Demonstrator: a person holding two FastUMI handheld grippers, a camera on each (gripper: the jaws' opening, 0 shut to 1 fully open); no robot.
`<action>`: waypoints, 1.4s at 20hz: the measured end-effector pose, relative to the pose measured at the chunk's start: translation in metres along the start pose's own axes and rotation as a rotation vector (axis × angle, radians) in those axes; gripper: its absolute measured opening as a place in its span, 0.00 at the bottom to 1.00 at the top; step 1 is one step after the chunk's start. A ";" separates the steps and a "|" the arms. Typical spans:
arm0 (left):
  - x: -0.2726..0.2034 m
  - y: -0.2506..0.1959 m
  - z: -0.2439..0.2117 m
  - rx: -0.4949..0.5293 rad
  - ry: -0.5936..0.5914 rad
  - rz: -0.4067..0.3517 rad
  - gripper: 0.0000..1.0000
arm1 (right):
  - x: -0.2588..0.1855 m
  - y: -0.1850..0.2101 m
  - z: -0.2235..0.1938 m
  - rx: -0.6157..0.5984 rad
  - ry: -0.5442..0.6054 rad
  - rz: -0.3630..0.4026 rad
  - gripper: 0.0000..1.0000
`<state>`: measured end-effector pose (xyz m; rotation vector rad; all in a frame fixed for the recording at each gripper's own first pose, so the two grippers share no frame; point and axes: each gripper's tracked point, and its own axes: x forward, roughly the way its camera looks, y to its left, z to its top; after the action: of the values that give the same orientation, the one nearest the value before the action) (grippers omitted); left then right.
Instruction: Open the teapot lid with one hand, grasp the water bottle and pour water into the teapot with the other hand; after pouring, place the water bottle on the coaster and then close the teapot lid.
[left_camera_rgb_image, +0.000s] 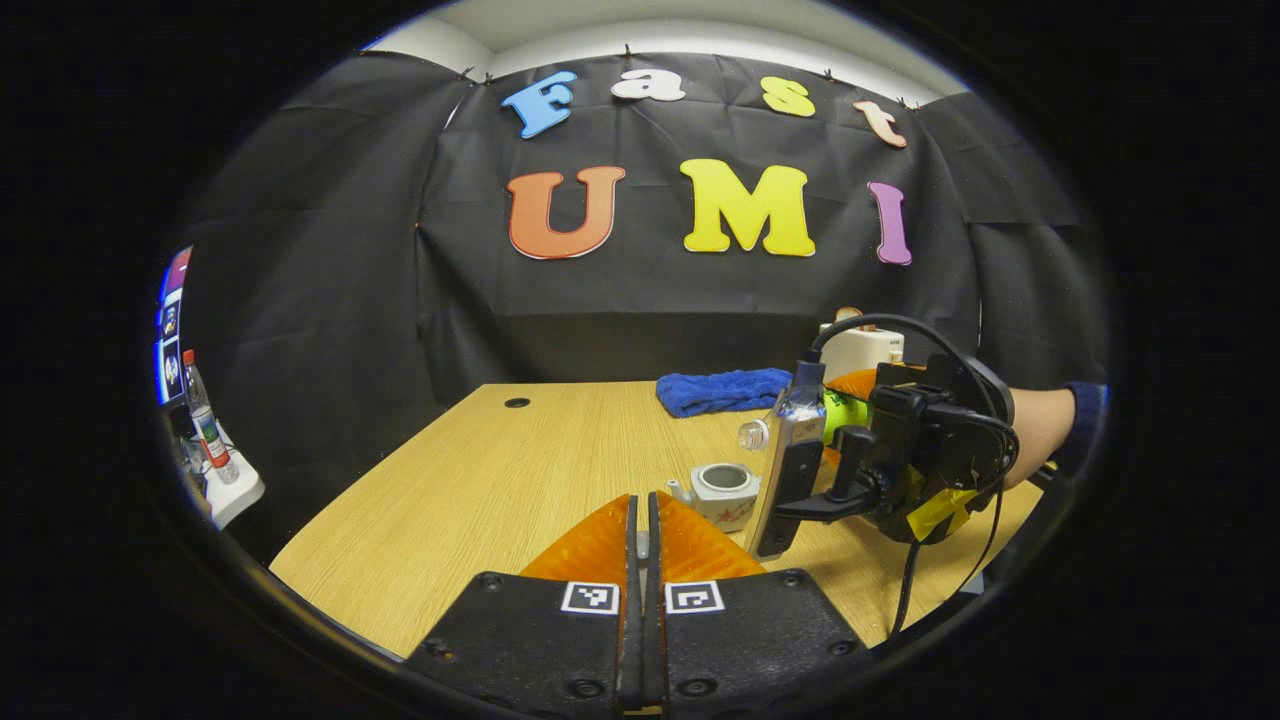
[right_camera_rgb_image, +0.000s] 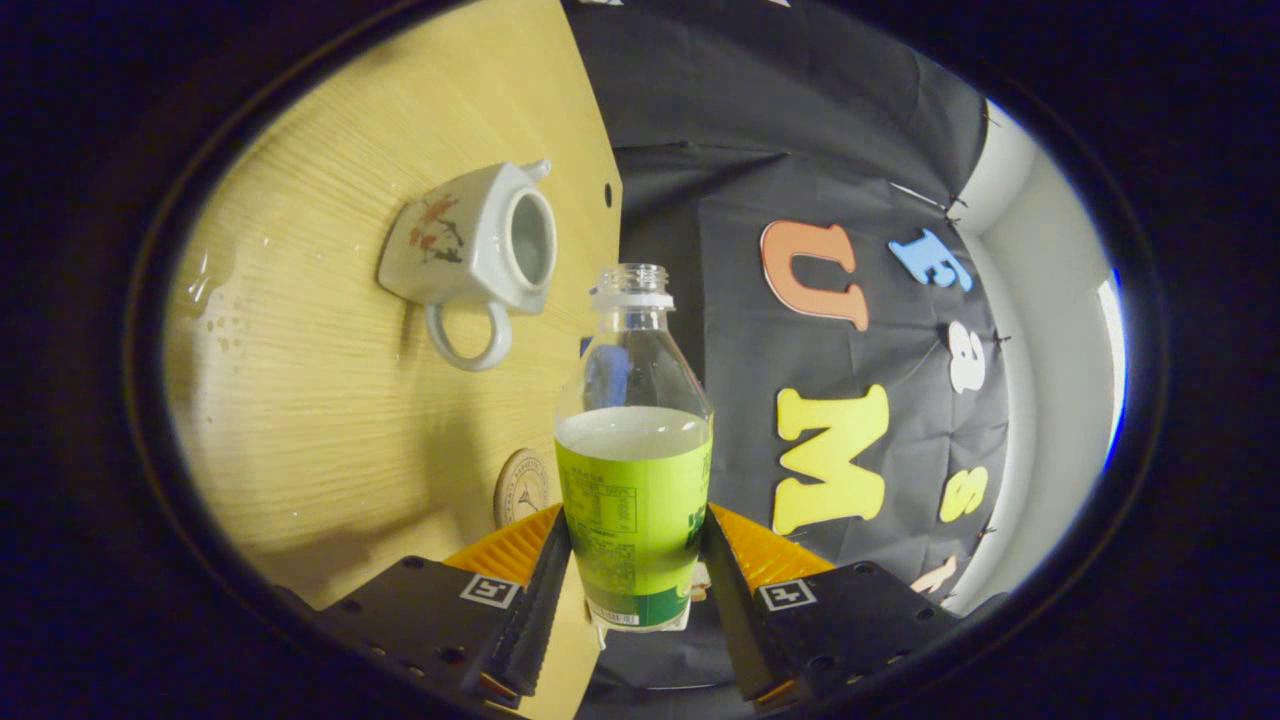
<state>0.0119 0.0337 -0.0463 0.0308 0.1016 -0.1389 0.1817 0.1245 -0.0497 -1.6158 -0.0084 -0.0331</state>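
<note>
My left tool (left_camera_rgb_image: 643, 540) is pinched narrow; whether it holds anything, can't tell. It hangs over bare wooden desk (left_camera_rgb_image: 480, 470), well open leftward to the edge. White square ceramic teapot (right_camera_rgb_image: 480, 255) sits lidless, mouth up. My right tool (right_camera_rgb_image: 632, 560) clamps the clear green-labelled water bottle (right_camera_rgb_image: 633, 470), long axis tipped, open neck toward teapot. Round coaster (right_camera_rgb_image: 522, 487) just beside the bottle.

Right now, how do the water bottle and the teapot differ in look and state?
The water bottle is clear plastic with a green label; the teapot is white, opaque, with a painted motif. The bottle is held off the table in the right gripper, tipped toward the teapot; the teapot stands on the table. Both are open on top.
</note>
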 end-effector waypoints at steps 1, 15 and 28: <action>0.000 0.000 0.000 0.000 0.000 -0.005 0.03 | 0.000 -0.003 0.001 -0.030 -0.003 -0.009 0.72; -0.001 -0.001 0.001 -0.011 -0.017 -0.029 0.03 | -0.001 -0.032 0.017 -0.340 -0.060 -0.166 0.71; -0.001 0.007 -0.002 -0.025 -0.015 -0.010 0.03 | -0.012 -0.061 0.030 -0.496 -0.090 -0.282 0.71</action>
<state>0.0112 0.0404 -0.0475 0.0042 0.0890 -0.1480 0.1682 0.1571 0.0095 -2.0999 -0.3198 -0.1929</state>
